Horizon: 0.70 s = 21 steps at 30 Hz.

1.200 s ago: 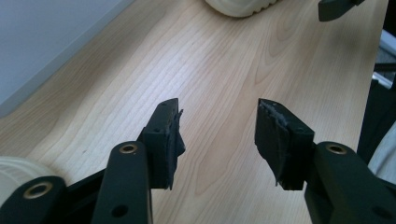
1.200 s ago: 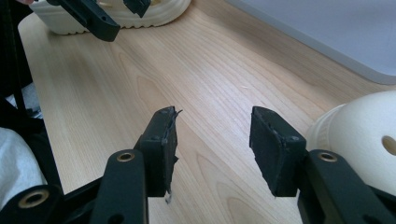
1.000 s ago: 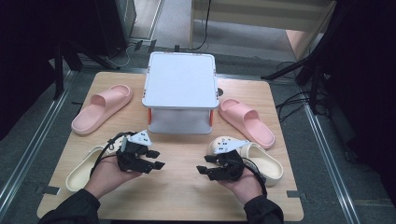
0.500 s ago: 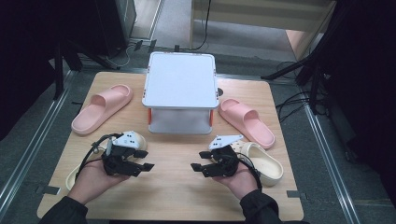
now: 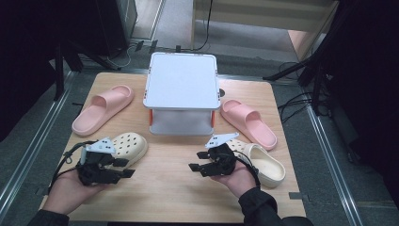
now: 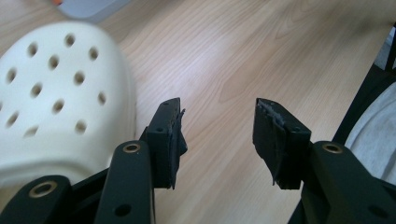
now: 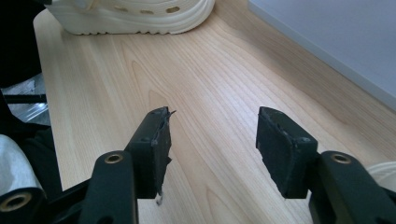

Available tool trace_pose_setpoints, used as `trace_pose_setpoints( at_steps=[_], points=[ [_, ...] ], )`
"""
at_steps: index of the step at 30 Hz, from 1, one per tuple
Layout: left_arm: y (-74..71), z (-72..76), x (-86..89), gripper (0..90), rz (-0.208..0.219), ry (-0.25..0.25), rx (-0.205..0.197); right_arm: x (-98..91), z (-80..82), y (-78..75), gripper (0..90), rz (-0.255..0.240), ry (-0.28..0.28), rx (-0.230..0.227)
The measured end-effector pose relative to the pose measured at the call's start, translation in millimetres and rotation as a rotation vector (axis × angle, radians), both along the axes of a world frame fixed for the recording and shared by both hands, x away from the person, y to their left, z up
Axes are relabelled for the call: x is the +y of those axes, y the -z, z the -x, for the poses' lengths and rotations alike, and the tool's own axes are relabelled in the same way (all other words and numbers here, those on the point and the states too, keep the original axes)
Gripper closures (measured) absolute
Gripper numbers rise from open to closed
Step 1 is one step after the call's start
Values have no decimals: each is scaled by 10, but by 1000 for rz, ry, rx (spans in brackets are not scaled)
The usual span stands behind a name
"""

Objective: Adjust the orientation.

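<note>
High view: my left gripper (image 5: 123,168), jaws apart and empty after easing inward, sits just beside the cream clog (image 5: 126,145) left of the white rack (image 5: 181,87). I should straddle its sidewall squarely before clamping.

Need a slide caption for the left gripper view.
Left gripper, jaws open over bare wooden table, beside a cream perforated clog.

The high view looks forward and down over the whole desk (image 5: 179,188). Each hand-held gripper's camera sits close above the wood, looking along its jaws; both share the cream clog (image 6: 56,102) beside the left hand-held gripper (image 5: 123,167)
</note>
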<state>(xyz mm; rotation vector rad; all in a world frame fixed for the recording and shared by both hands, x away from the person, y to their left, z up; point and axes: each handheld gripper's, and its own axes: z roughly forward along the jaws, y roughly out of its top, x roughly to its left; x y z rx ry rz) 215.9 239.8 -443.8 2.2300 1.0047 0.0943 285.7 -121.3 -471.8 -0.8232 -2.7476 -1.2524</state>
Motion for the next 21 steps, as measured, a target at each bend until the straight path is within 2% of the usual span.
trace_pose_setpoints(
  at_steps=[7,11,12,13,14,15,16,17,18,21],
  points=[
    [-15,139,235,523,-2,-66,-13,47,-1,11,455,9,-12,2],
    [-18,167,328,524,1,-97,-19,54,-9,13,455,11,-14,2],
    [-8,169,357,524,-5,-114,-22,55,-13,14,455,12,-14,2],
    [21,160,413,529,-31,-142,-21,56,-19,17,455,14,-15,3],
    [21,160,413,541,-31,-142,-21,56,-19,17,455,14,-15,3],
    [60,153,452,541,-36,-170,-30,57,-23,19,461,14,-18,2],
    [84,145,473,553,-31,-180,-27,56,-23,20,466,15,-19,6],
    [155,112,512,561,-21,-203,-3,58,-22,21,470,15,-19,9],
    [155,112,512,578,-21,-203,-3,58,-22,21,470,15,-19,9],
    [288,21,514,585,-10,-205,36,66,-21,27,474,17,-19,14]
  ],
)
